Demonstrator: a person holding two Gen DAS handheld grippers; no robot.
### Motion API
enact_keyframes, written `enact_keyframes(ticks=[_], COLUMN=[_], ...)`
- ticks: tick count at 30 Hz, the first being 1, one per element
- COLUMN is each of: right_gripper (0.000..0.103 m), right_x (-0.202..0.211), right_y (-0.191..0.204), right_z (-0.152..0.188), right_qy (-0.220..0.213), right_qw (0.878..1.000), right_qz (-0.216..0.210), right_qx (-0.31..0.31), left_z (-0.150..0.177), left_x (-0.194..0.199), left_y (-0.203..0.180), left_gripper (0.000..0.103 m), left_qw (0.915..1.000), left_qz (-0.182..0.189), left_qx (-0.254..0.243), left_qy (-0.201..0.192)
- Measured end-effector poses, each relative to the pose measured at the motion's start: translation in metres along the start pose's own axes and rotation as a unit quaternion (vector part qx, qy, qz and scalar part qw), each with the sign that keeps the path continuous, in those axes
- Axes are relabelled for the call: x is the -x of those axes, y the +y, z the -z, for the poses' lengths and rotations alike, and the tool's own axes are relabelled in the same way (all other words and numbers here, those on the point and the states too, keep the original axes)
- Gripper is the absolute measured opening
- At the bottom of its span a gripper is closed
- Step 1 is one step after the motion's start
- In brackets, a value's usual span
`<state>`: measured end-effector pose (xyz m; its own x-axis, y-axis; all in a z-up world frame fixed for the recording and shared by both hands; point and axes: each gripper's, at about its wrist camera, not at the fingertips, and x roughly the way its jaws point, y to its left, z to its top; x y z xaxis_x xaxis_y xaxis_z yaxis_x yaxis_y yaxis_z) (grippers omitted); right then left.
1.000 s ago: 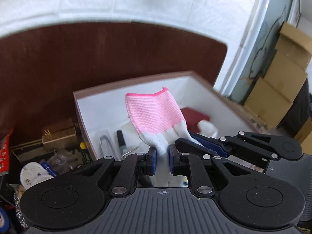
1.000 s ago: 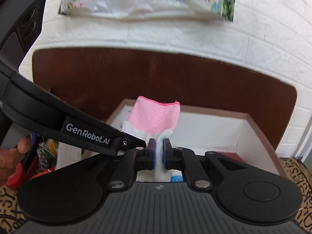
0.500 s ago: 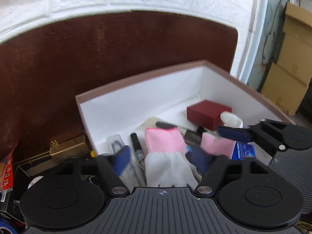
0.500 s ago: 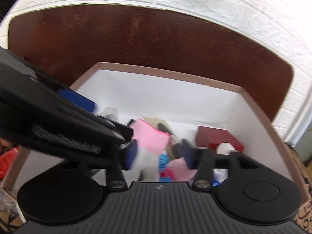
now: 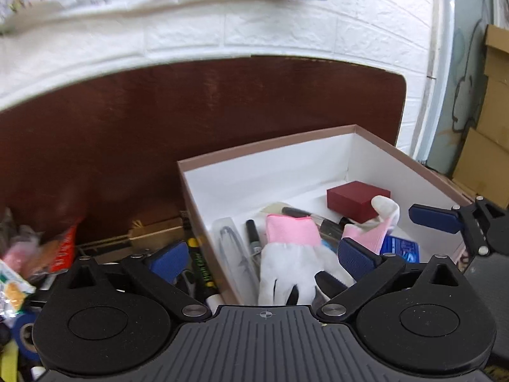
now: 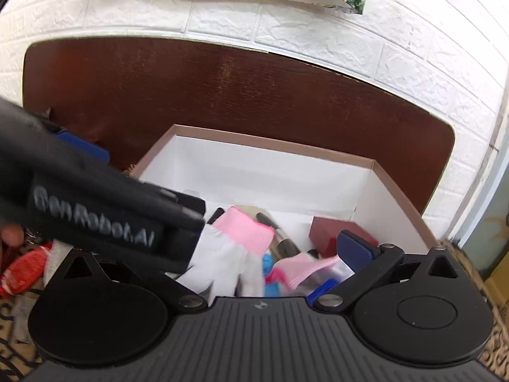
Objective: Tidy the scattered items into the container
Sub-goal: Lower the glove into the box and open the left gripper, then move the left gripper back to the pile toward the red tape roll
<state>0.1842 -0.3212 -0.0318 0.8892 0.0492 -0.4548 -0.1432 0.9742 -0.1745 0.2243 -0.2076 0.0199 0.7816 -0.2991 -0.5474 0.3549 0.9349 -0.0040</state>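
Loose clutter [image 5: 47, 254] left of the box [image 5: 267, 146]: red packet, green marker, blue tape. Inside the box, white glove with pink cuff [image 5: 291, 248] lying flat near the front-left wall, fingers toward the camera; second pink-cuffed glove [image 5: 378, 222] crumpled just right of it, against the dark red case [image 5: 354, 200]. Left gripper [image 5: 261, 254] spread wide, holding nothing, poised over the box's front-left corner, straddling its left wall. Right gripper [image 6: 318, 248] also released, empty, above the box's front, left finger hidden behind the left gripper's body.
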Motion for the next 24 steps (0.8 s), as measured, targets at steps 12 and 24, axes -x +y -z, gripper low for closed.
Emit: enact_keyframes(ticks=[12,24], right_gripper=[0.103,0.103], right_x=[0.033,0.084], right_y=[0.016,0.049], right_z=[0.004,0.010], right_qy=[-0.003,-0.050], right_qw=[1.000,0.998], right_qz=[-0.001,0.001], right_qx=[-0.002,0.025], left_z=[0.022,0.045], left_x=[0.039,0.090], left_y=[0.003,0.016], left_gripper=[0.103,0.103], left_qw=[0.9991,0.9976], left_qz=[-0.003,-0.001], left_qx=[0.043,0.065], left_qy=[0.001,-0.023])
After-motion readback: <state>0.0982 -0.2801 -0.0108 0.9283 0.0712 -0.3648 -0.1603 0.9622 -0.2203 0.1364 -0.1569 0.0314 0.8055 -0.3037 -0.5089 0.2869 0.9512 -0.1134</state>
